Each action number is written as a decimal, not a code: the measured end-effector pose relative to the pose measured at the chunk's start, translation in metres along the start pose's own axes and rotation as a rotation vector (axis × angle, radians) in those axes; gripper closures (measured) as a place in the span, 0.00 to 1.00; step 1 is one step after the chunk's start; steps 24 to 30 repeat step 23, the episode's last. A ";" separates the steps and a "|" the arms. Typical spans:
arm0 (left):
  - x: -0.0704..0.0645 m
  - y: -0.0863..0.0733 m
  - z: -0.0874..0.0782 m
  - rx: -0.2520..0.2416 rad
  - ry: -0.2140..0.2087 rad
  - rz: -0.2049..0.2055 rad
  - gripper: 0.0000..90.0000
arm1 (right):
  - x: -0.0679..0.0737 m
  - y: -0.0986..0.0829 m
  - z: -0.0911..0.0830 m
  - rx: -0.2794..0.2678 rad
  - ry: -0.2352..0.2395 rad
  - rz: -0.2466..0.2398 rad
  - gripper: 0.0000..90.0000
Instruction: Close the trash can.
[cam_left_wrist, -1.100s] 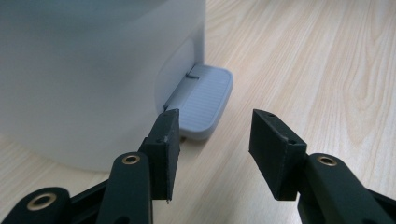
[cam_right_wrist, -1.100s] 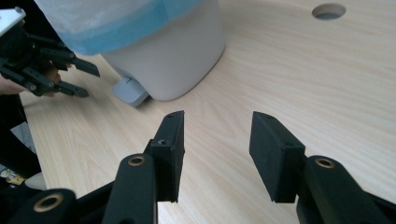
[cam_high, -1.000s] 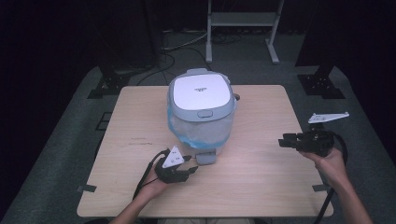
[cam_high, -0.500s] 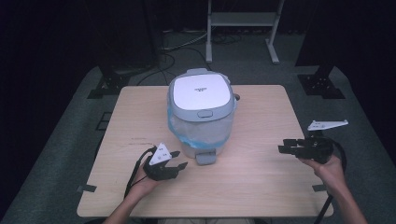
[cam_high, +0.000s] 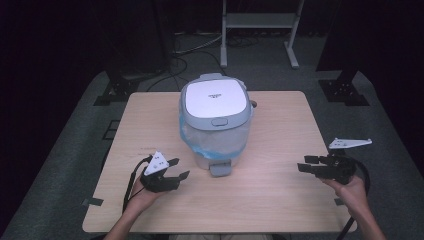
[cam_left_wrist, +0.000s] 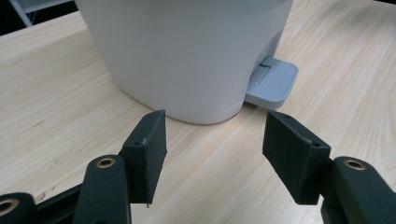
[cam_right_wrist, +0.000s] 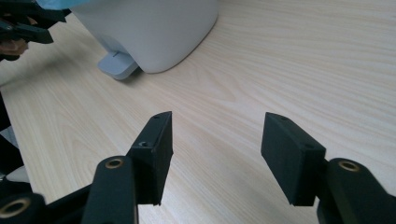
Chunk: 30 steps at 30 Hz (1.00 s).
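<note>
One big wooden table (cam_high: 280, 200) took up most of the high view, and a white pedal bin (cam_high: 215, 120) stood near its middle, lid shut, with a blue liner (cam_high: 200, 147) peeking out under the rim. Its grey foot pedal (cam_high: 220, 168) stuck out toward the person's side. The left gripper (cam_high: 176, 169) sat just left of the pedal, near it but not touching, jaws spread wide with nothing between them; in the left gripper view the bin wall (cam_left_wrist: 187, 51) and pedal (cam_left_wrist: 273, 83) were right in front. The right gripper (cam_high: 306, 164) hung well apart over the table's right edge, jaws also spread and empty, aimed back toward the bin (cam_right_wrist: 149, 28).
</note>
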<state>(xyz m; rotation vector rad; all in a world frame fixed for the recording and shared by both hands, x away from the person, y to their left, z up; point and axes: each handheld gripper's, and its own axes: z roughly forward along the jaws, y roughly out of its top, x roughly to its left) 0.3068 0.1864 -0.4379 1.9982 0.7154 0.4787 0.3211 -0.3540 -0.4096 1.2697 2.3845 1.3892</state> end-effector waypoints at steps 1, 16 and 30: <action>0.000 -0.001 -0.001 -0.002 0.001 -0.006 0.43 | 0.000 -0.001 0.000 0.000 0.002 0.002 0.47; -0.001 -0.013 -0.010 -0.019 0.011 -0.042 0.38 | 0.014 -0.028 0.003 -0.020 -0.037 -0.015 0.39; -0.002 -0.014 -0.011 -0.027 0.013 -0.026 0.37 | 0.025 -0.036 0.004 -0.054 -0.050 -0.028 0.31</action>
